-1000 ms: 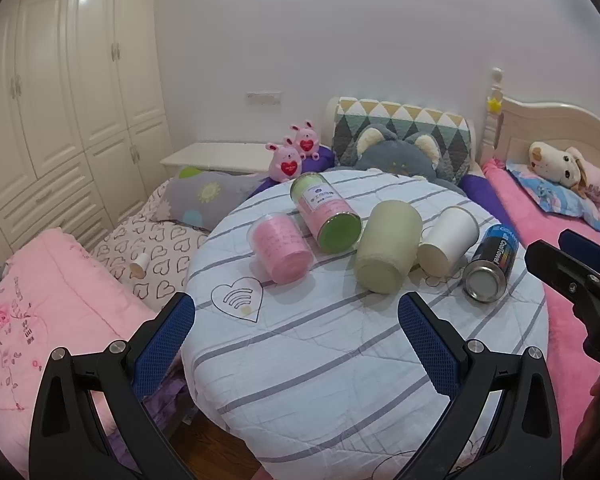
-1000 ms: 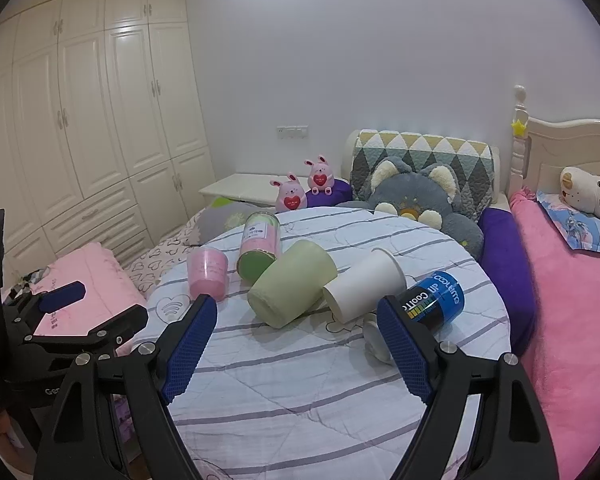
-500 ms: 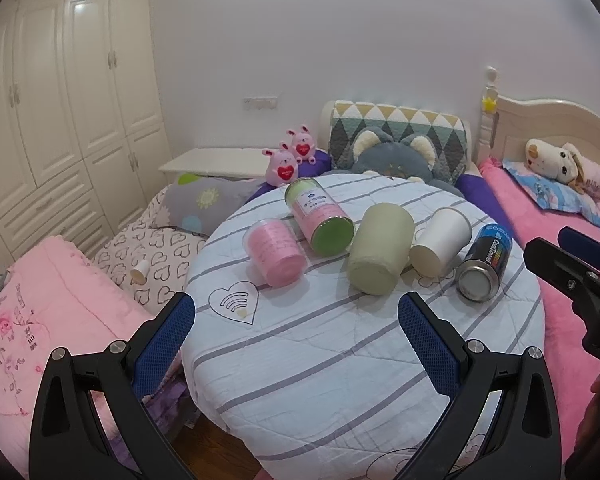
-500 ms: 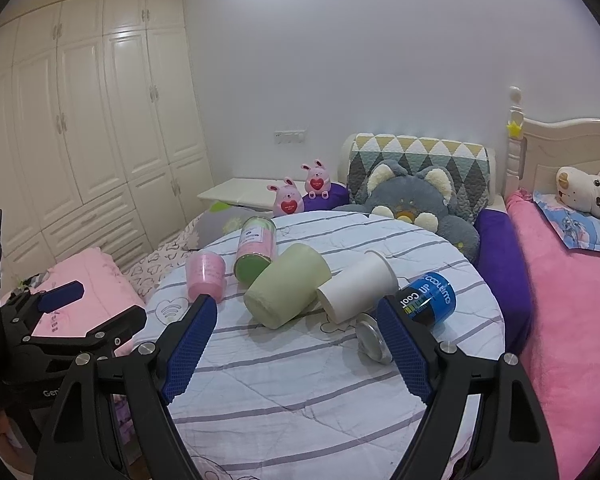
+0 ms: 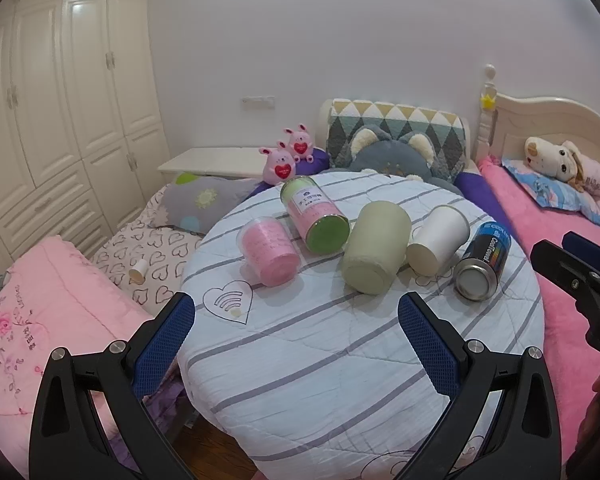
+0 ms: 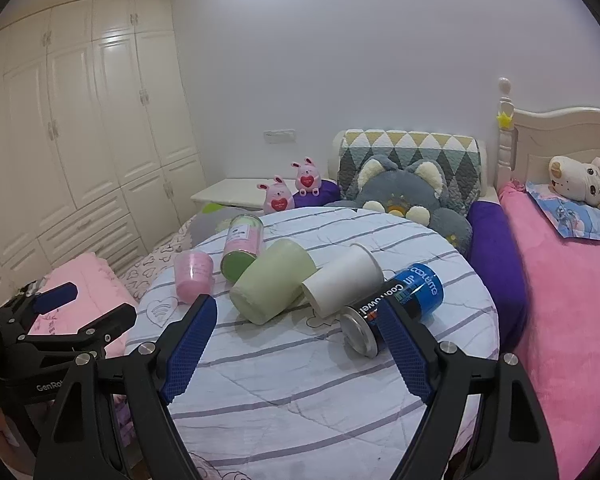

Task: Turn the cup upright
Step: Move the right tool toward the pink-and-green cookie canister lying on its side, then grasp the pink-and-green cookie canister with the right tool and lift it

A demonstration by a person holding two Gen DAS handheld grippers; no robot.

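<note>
Approach stage, judging by the layout: nothing grasped, nothing lifted, every cup lying on its side.

Left gripper (image 5: 294, 304): released, jaws spread wide, empty, low in the frame over the near part of the round quilted table (image 5: 340, 364), well short of the row of vessels.

Right gripper (image 6: 296, 306): likewise released and empty, at lower centre of its own view. Right finger overlaps the blue can (image 6: 404, 300) in the picture, with no sign of contact.

Across the middle of the left wrist view, left to right:
- pink cup (image 5: 269, 255), on its side, base toward the camera
- pink-and-green canister (image 5: 314, 216), on its side, just behind and right of the pink cup
- pale green cup (image 5: 376, 254), on its side, base toward the camera, centre of frame
- white paper cup (image 5: 438, 240), on its side, touching or nearly touching the pale green cup
- blue can, at the right end of the row.

Cannot tell which cup is meant; the pale green one sits most squarely between both pairs of jaws.

Next move, as a judgement: advance to one cup, straddle its wall with the jaws wide, clench gently, lift clear of the neighbours, rotate until the mouth faces up, set down on bare quilt. Care needed with the crowding: likely to roll or nudge the adjacent vessels.
</note>
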